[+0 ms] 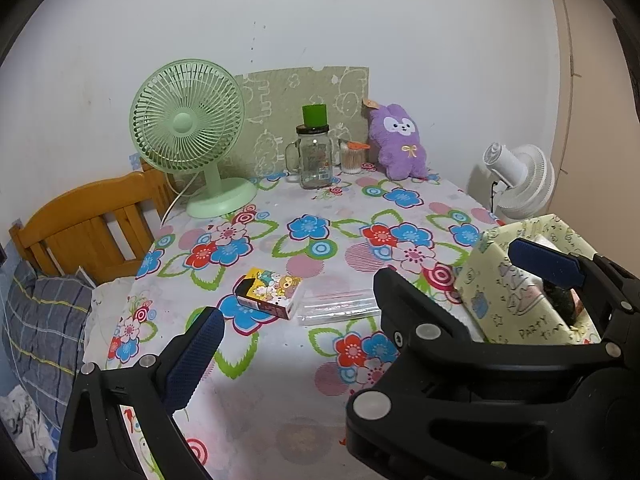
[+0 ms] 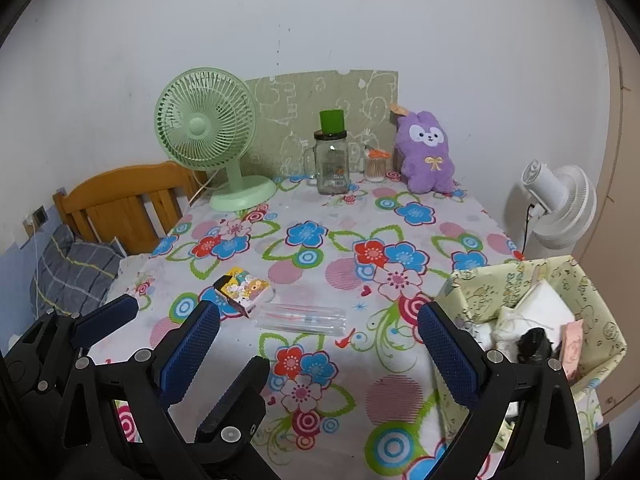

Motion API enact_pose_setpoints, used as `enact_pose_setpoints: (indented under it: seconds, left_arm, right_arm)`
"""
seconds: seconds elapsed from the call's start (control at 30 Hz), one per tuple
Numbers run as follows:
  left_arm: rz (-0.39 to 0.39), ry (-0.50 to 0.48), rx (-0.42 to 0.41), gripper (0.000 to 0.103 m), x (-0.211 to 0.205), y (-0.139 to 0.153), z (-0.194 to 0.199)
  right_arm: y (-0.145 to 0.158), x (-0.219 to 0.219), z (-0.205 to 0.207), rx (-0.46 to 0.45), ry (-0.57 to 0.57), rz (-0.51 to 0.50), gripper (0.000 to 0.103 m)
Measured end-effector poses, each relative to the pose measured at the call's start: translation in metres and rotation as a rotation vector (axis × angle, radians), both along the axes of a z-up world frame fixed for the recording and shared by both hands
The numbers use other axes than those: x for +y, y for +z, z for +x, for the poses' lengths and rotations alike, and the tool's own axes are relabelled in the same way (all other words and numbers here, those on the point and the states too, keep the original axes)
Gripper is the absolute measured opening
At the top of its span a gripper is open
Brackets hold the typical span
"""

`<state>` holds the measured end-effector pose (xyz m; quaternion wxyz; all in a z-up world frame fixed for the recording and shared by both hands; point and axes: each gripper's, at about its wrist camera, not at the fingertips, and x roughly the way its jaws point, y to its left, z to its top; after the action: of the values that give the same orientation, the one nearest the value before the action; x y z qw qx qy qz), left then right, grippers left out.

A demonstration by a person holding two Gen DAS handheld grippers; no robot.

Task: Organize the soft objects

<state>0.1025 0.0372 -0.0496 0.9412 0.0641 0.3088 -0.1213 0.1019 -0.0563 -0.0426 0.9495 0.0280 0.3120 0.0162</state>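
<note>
We take the purple plush rabbit (image 2: 427, 152) as the soft thing left to sort: it sits upright at the far end of the bench (image 2: 320, 240), leaning on the wall, just beside a small toothpick jar (image 2: 375, 168) and a glass mug jar (image 2: 331, 164). It should be light and squashy, so we would pinch it across the body. The fabric storage basket (image 2: 532, 320) stands at the near right edge, already holding soft pieces. Our left gripper (image 1: 296, 300) and right gripper (image 2: 320, 336) hover low at the near end, jaws of both spread wide and empty. A cartoon card box (image 2: 244, 288) and a clear plastic case (image 2: 304, 318) lie between; the middle is open. The green desk fan (image 2: 208, 132) stands far left.
</note>
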Motion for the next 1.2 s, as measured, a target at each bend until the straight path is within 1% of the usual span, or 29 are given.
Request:
enact_pose_setpoints:
  seconds: [0.33,0.53,0.7,0.93,0.97,1.13,1.2]
  left_arm:
    - [0.021,-0.008,0.025,0.101,0.006,-0.014,0.024]
    - [0.020,-0.017,0.044,0.101,0.009,-0.022,0.039]
    - [0.035,-0.047,0.056,0.101,0.009,-0.031,0.054]
    - [0.066,-0.099,0.063,0.101,0.008,-0.042,0.071]
    - [0.064,-0.106,0.071,0.101,0.009,-0.044,0.073]
    - [0.041,-0.130,0.124,0.101,0.012,-0.054,0.088]
    - [0.043,-0.133,0.131,0.101,0.012,-0.056,0.092]
  right_arm:
    - [-0.018,0.006,0.026,0.047,-0.001,0.016,0.100]
    - [-0.028,0.010,0.040,0.067,-0.007,0.015,0.100]
    - [-0.037,0.011,0.055,0.094,-0.021,0.015,0.100]
    - [-0.054,0.012,0.076,0.165,-0.034,0.042,0.101]
    - [-0.057,0.012,0.079,0.169,-0.037,0.043,0.103]
    - [-0.064,0.015,0.088,0.166,-0.041,0.017,0.103]
    - [-0.068,0.016,0.094,0.173,-0.047,0.015,0.103]
